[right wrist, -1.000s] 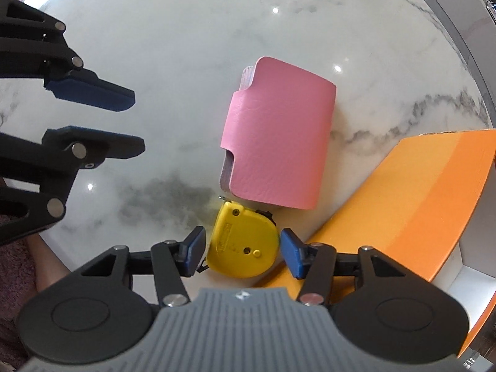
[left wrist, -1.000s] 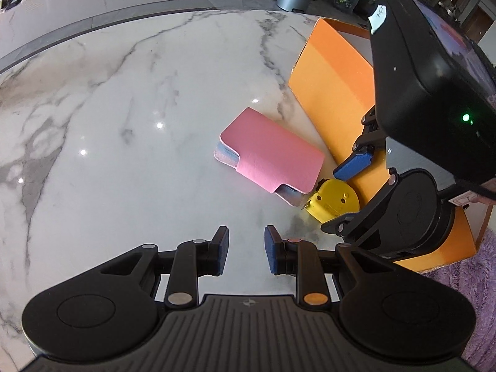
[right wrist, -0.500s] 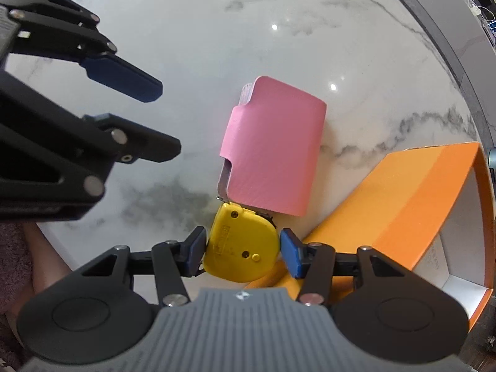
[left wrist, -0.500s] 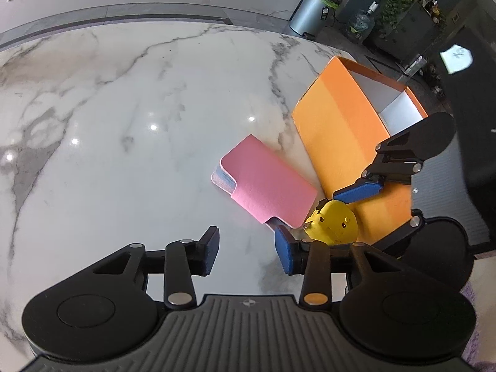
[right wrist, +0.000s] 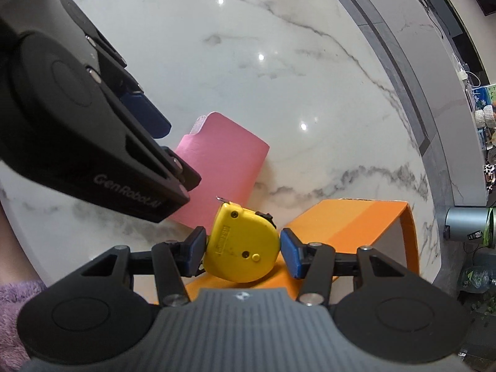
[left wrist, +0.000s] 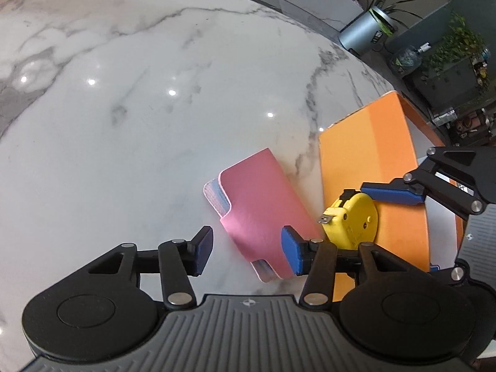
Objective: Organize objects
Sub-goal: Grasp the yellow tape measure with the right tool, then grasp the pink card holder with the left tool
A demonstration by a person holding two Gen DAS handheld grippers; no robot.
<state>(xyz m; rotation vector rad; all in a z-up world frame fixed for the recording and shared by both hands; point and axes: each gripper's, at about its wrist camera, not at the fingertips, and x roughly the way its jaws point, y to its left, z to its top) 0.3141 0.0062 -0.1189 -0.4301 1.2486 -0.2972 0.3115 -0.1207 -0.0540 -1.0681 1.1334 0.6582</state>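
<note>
A pink wallet lies flat on the white marble table. My left gripper hovers over the wallet's near end. Its jaws are opening, and the wallet's end shows between them with the pads not pressing on it. My right gripper is shut on a yellow tape measure and holds it off the table, above the near edge of the orange box. In the left wrist view the tape measure hangs in front of the orange box. The pink wallet is partly hidden by the left gripper's body.
The orange box is open, with a white inside, and stands at the table's rim. Beyond the table edge are a grey planter, a water bottle and plants. A purple fuzzy sleeve shows at the lower left.
The left gripper's jaws have widened while it rolled and moved over the pink wallet. The right gripper has lifted the tape measure off the table towards the orange box.
</note>
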